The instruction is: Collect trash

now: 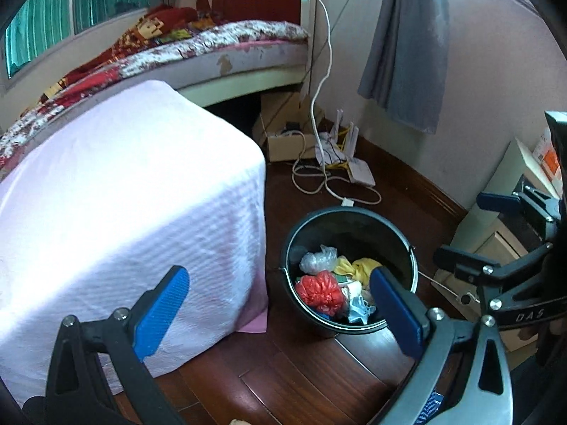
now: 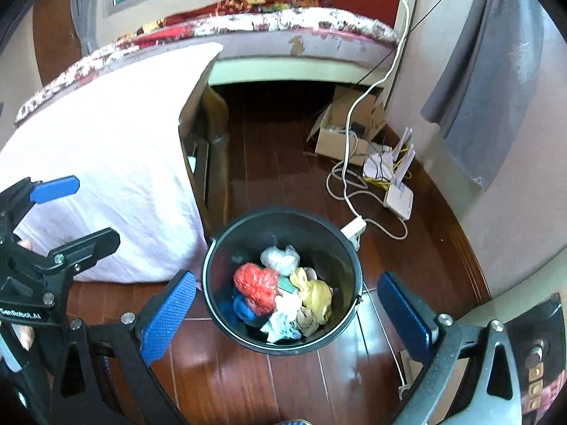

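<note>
A black bucket (image 1: 354,217) stands on the wooden floor beside the covered table; it also shows in the right wrist view (image 2: 283,219). Inside lie a red plastic bag (image 1: 320,290), a clear bag (image 1: 317,256), a yellow cloth (image 1: 361,265) and crumpled tissues (image 2: 283,322). My left gripper (image 1: 280,308) is open and empty, above and to the left of the bucket. My right gripper (image 2: 287,315) is open and empty, right over the bucket. Each gripper shows at the edge of the other's view: right (image 1: 464,226), left (image 2: 85,209).
A table under a pale pink cloth (image 1: 124,205) stands left of the bucket. A bed (image 1: 219,49) is behind it. A cardboard box (image 1: 283,138), white cables (image 1: 319,177), a power strip (image 2: 352,228) and a router (image 2: 398,194) lie on the floor. A grey curtain (image 1: 407,42) hangs on the right.
</note>
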Demonstrator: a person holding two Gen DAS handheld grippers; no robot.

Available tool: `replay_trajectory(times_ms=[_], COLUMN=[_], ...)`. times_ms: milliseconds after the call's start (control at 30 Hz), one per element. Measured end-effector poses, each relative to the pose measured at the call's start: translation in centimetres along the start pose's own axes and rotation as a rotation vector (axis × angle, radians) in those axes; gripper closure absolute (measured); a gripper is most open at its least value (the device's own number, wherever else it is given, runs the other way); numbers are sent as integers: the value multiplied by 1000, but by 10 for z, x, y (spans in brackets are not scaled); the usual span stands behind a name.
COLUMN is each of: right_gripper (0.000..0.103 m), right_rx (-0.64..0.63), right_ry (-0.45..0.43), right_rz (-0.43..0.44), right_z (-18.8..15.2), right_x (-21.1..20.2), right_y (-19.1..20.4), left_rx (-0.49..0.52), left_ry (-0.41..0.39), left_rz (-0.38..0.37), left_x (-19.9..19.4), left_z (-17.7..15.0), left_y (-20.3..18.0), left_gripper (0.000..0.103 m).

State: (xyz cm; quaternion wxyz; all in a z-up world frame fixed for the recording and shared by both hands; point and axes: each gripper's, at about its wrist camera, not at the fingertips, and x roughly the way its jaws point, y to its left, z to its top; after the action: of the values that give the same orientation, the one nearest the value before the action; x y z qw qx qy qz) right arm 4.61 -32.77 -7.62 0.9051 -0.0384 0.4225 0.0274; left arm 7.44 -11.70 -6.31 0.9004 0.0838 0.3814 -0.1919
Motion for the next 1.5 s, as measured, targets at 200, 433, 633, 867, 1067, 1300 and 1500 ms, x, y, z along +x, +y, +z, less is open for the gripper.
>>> replay_trajectory(times_ms=[200, 433, 633, 867, 1067, 1300, 1500], right_gripper=[0, 0, 0, 0, 0, 0, 0], right_rx=[62, 74, 101, 89, 87, 91, 89], right_ry=[-51, -132, -185, -267, -280, -276, -274], right_rz=[24, -23, -49, -62, -86, -95, -90], right_z=[1, 9, 13, 11, 11, 12, 9], right_x=[-33, -90, -136, -183, -197, -198, -197], right_y=[14, 33, 44, 58, 58, 56, 58], left_rx=[-26, -15, -37, -55, -58, -51, -52], left_ry=[-45, -124, -168, -222, -239, -254, -256], left_rz=[25, 97, 118, 138, 117, 107, 114], left_x=[-35, -84, -121, -159, -162, -164, -166], left_z=[-5, -4, -2, -8, -6, -3, -4], left_y=[11, 15, 22, 18, 20, 19, 17], left_gripper=[1, 1, 1, 1, 1, 1, 1])
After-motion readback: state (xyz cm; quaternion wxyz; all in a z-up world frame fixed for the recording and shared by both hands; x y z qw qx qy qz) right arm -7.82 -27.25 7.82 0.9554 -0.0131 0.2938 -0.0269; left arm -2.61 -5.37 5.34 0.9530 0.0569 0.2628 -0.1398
